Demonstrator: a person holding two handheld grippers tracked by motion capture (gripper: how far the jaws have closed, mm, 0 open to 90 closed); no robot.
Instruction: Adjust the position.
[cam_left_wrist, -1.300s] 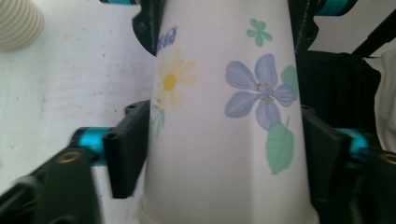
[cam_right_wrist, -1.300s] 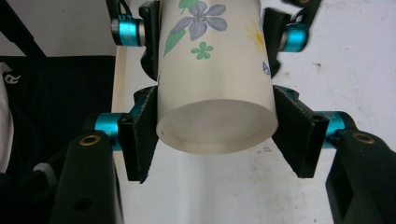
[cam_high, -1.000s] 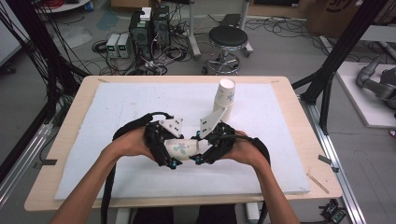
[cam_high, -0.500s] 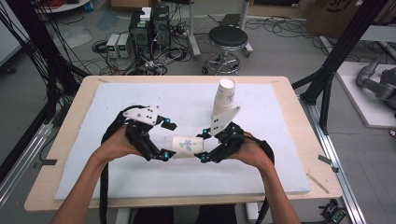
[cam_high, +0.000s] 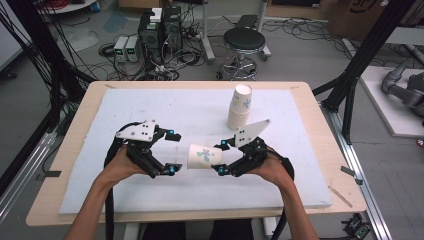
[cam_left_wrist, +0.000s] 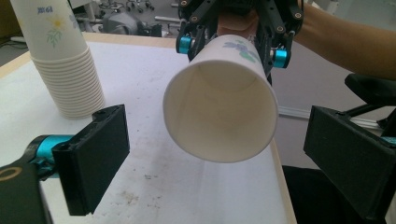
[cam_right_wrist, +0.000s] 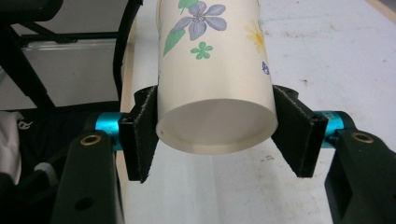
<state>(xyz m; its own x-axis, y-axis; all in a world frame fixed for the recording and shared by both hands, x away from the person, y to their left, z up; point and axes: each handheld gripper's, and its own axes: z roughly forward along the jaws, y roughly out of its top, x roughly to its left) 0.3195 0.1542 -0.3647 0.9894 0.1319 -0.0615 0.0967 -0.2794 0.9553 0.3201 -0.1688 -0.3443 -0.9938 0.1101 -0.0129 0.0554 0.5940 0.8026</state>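
Hardly any lettering I can make out from here.
On the stack of paper cups, in the left gripper view, I see a small blue mark above the printed flower, too blurred to read. The held paper cup carries flower prints, no words.

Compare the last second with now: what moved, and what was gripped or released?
The left gripper let go of the cup and drew away to the left; its fingers have just been opening and now stand apart with nothing between them. The right gripper stays shut on the cup's base, holding it on its side above the table. The cup stack has not moved.
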